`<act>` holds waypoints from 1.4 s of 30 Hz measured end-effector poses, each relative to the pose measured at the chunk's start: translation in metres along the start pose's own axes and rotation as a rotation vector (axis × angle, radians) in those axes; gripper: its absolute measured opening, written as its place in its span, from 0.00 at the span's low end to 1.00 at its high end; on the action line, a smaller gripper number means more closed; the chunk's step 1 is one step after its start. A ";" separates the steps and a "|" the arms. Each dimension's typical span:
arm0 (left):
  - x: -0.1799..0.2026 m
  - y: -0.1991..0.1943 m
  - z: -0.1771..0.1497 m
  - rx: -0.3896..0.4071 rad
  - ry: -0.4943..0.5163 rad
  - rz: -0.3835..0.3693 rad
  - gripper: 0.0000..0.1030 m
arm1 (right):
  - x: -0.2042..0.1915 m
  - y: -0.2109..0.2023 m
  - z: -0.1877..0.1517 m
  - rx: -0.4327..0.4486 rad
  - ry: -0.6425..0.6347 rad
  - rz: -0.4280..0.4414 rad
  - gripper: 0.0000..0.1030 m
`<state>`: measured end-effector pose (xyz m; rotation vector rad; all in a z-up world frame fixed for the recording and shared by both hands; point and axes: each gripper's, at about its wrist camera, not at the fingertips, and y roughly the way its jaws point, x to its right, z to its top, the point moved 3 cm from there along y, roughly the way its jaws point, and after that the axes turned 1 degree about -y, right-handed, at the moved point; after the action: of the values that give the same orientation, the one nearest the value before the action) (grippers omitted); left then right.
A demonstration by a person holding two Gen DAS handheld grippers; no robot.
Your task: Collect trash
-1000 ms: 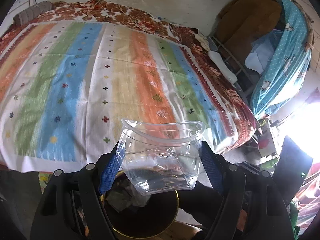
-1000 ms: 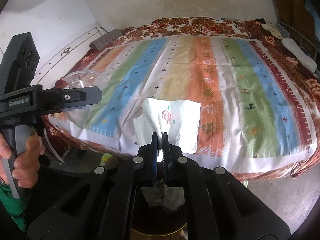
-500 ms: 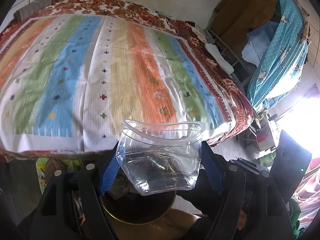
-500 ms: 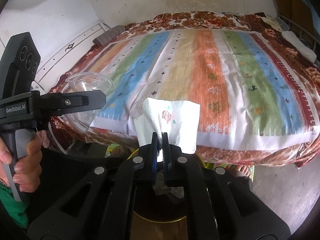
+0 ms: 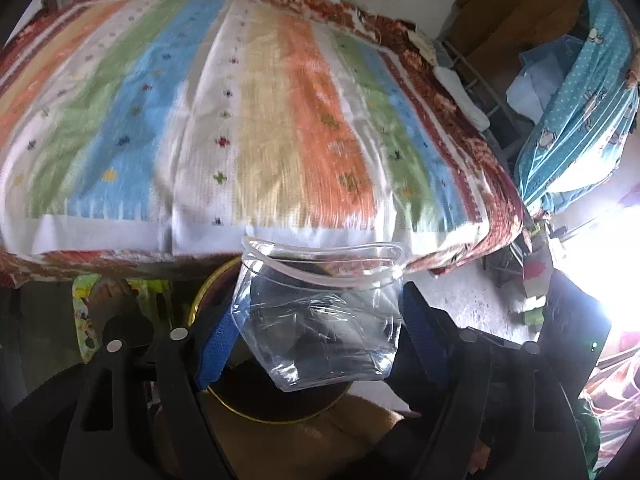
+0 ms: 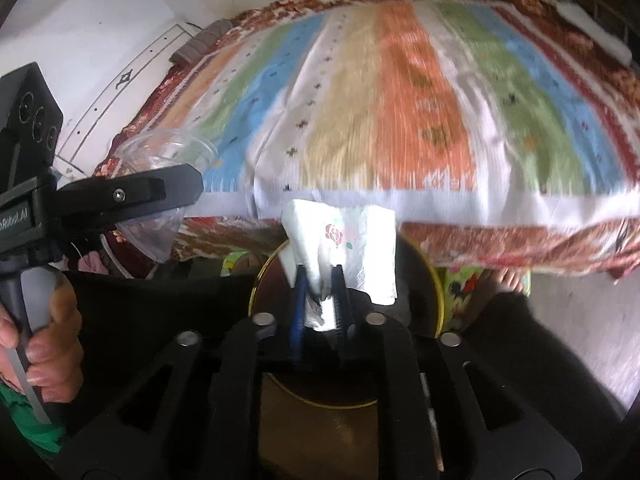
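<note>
Opening right tool (image 6: 320, 280) over bin (image 6: 438, 292), napkin (image 6: 344, 240) between jaws

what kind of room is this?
Likely a home bedroom: a bed with a striped bedspread fills the view, a round bin stands on the floor beside it, and blue cloth hangs nearby.
</note>
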<state>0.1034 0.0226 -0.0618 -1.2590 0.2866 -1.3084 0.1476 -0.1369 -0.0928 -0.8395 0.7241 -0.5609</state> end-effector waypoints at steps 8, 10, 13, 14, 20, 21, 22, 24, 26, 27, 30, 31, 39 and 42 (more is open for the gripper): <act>-0.002 -0.002 -0.003 0.008 0.002 0.022 0.84 | 0.006 -0.003 -0.001 0.006 0.013 -0.027 0.32; -0.003 -0.007 -0.006 0.020 0.009 0.024 0.85 | 0.004 -0.006 -0.002 0.017 -0.001 -0.036 0.35; -0.003 -0.013 -0.014 0.031 0.036 0.040 0.85 | 0.002 -0.015 -0.006 0.039 -0.023 -0.047 0.39; -0.003 -0.015 -0.018 0.038 0.054 0.055 0.86 | 0.002 -0.018 -0.009 0.049 -0.033 -0.055 0.41; -0.003 -0.033 -0.045 0.101 0.158 0.156 0.94 | -0.001 -0.045 -0.023 0.127 -0.089 -0.095 0.55; -0.003 -0.035 -0.049 0.109 0.162 0.160 0.94 | -0.003 -0.051 -0.027 0.145 -0.102 -0.099 0.57; -0.004 -0.038 -0.054 0.121 0.166 0.164 0.94 | -0.005 -0.054 -0.030 0.155 -0.111 -0.102 0.64; -0.005 -0.042 -0.062 0.136 0.173 0.171 0.94 | -0.009 -0.063 -0.038 0.183 -0.139 -0.099 0.75; -0.004 -0.046 -0.072 0.149 0.191 0.178 0.94 | -0.015 -0.072 -0.048 0.213 -0.168 -0.099 0.83; -0.003 -0.047 -0.076 0.158 0.199 0.179 0.94 | -0.017 -0.075 -0.052 0.222 -0.178 -0.098 0.86; -0.002 -0.053 -0.086 0.183 0.224 0.180 0.94 | -0.020 -0.082 -0.061 0.239 -0.180 -0.063 0.91; -0.003 -0.056 -0.088 0.191 0.219 0.177 0.94 | -0.021 -0.084 -0.062 0.243 -0.178 -0.055 0.91; -0.010 -0.059 -0.092 0.190 0.182 0.186 0.94 | -0.028 -0.085 -0.071 0.254 -0.200 -0.041 0.91; -0.011 -0.058 -0.093 0.177 0.180 0.190 0.94 | -0.027 -0.085 -0.070 0.257 -0.187 -0.021 0.91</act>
<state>-0.0034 -0.0039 -0.0558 -0.9434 0.3993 -1.2553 0.0635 -0.1972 -0.0461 -0.6504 0.4613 -0.5723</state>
